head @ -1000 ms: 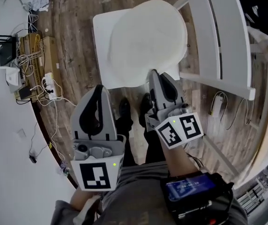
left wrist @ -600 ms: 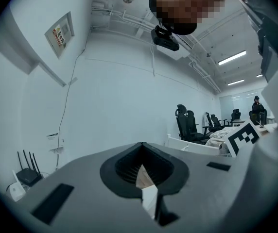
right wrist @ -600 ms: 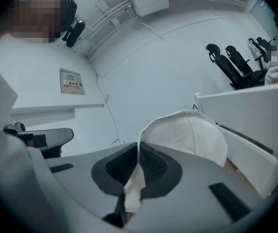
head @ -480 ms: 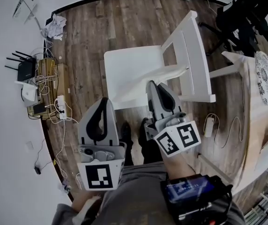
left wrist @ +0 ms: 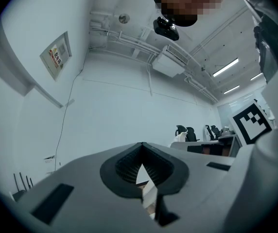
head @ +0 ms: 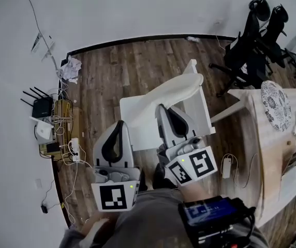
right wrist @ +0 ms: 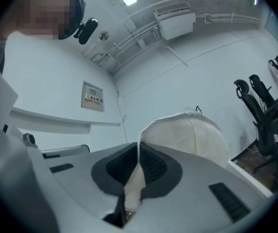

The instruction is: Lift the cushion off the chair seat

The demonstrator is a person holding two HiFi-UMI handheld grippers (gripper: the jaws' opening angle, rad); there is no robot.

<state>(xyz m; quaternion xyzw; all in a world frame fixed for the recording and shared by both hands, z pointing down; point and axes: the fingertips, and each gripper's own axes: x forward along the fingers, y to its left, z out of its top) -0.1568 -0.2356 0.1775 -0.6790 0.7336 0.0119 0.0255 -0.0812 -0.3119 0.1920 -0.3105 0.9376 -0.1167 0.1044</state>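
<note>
Since the cushion (head: 176, 89) is hanging above the chair seat (head: 135, 119), the lift is looking done | right gripper (head: 161, 107) is pinching its near edge between its fingers (right wrist: 151, 165), so the cloth is fanning out beyond them | left gripper (head: 119, 124) is hovering just beside, fingers (left wrist: 127, 166) pressed together on nothing, unneeded.

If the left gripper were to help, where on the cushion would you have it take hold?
On the near rim of the cushion, left of where the right gripper pinches it, coming from the person's side. It is a flat pad tilted up off the chair, so only its edge fits between jaws, and that stretch faces the left gripper.
</note>
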